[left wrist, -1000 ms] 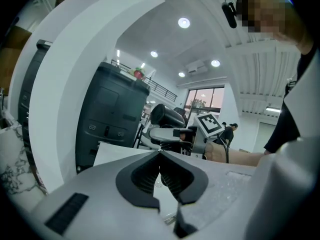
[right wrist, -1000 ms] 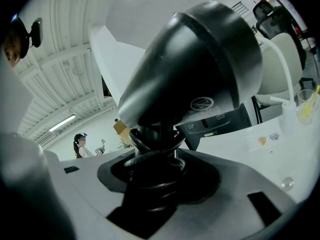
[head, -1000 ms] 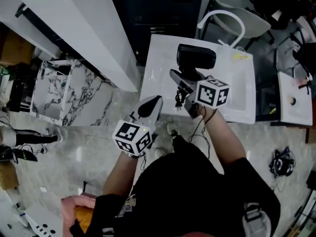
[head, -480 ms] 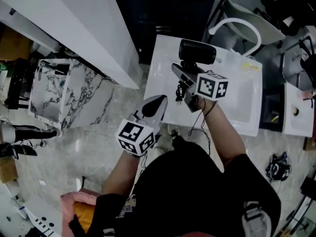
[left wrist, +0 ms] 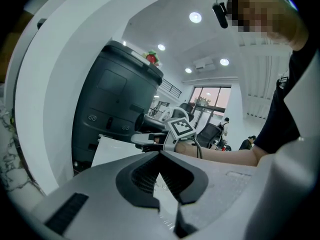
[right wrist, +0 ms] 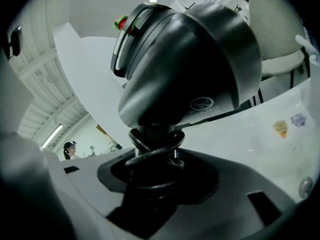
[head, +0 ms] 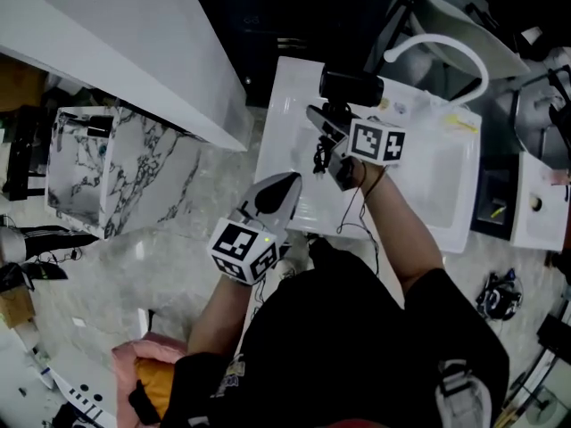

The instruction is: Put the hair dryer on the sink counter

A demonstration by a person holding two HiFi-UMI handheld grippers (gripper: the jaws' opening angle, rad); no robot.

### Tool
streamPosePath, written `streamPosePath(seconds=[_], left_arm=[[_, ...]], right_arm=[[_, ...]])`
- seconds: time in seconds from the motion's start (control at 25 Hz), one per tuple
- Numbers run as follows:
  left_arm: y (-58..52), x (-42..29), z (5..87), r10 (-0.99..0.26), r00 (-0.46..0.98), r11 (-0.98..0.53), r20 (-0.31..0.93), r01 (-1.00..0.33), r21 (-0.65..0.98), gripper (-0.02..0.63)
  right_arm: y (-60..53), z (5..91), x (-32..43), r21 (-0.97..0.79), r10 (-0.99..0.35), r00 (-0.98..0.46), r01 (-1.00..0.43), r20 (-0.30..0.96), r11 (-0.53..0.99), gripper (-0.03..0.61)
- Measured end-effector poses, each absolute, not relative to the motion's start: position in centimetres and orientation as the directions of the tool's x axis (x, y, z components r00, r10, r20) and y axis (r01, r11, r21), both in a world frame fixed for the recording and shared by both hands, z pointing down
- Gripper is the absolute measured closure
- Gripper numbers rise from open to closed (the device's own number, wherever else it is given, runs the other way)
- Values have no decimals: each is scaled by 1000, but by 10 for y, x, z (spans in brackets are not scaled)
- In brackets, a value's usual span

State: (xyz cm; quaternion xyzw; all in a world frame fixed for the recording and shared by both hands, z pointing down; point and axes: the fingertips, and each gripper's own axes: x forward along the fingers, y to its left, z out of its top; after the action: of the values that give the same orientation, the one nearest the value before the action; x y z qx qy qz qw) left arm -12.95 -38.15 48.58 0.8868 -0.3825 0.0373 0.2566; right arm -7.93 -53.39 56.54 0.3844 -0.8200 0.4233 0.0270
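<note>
The black hair dryer [head: 352, 87] hangs over the back left part of the white sink counter [head: 284, 127], its barrel lying crosswise. My right gripper [head: 328, 132] is shut on its handle. In the right gripper view the dryer [right wrist: 185, 69] fills the frame, and its black cord [right wrist: 152, 151] is looped round the handle just above the jaws. My left gripper [head: 284, 184] hovers at the counter's front left edge, shut and holding nothing. Its view looks past the closed tips [left wrist: 160, 156] to the dryer [left wrist: 144, 122] and the right gripper.
A white arched faucet [head: 442, 45] stands behind the basin [head: 433, 181]. A dark bin [left wrist: 115, 104] is behind the counter, and a slanted white panel [head: 116, 43] and a marble-patterned box [head: 89, 163] are to the left. Another white sink [head: 535, 203] is at the right.
My right gripper has carried the hair dryer slightly farther toward the back of the counter. The left gripper has hardly moved.
</note>
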Motion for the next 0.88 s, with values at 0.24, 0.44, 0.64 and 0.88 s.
streamPosePath(seconds=[0.24, 0.44, 0.64, 0.88], left_arm=[[-393, -128, 499, -654, 701, -560, 284, -701, 441, 611], [-396, -127, 508, -657, 690, -537, 304, -711, 453, 611], [-395, -127, 519, -654, 682, -520, 326, -719, 461, 611], [-393, -127, 527, -653, 672, -507, 349, -730, 458, 611]], right_arm=[[-556, 604, -81, -696, -578, -704, -653, 413, 299, 360], [-570, 634, -82, -716, -552, -706, -650, 444, 256, 360], [-579, 669, -82, -746, -524, -708, -639, 473, 189, 360], [-583, 702, -82, -764, -491, -713, -630, 501, 136, 360]])
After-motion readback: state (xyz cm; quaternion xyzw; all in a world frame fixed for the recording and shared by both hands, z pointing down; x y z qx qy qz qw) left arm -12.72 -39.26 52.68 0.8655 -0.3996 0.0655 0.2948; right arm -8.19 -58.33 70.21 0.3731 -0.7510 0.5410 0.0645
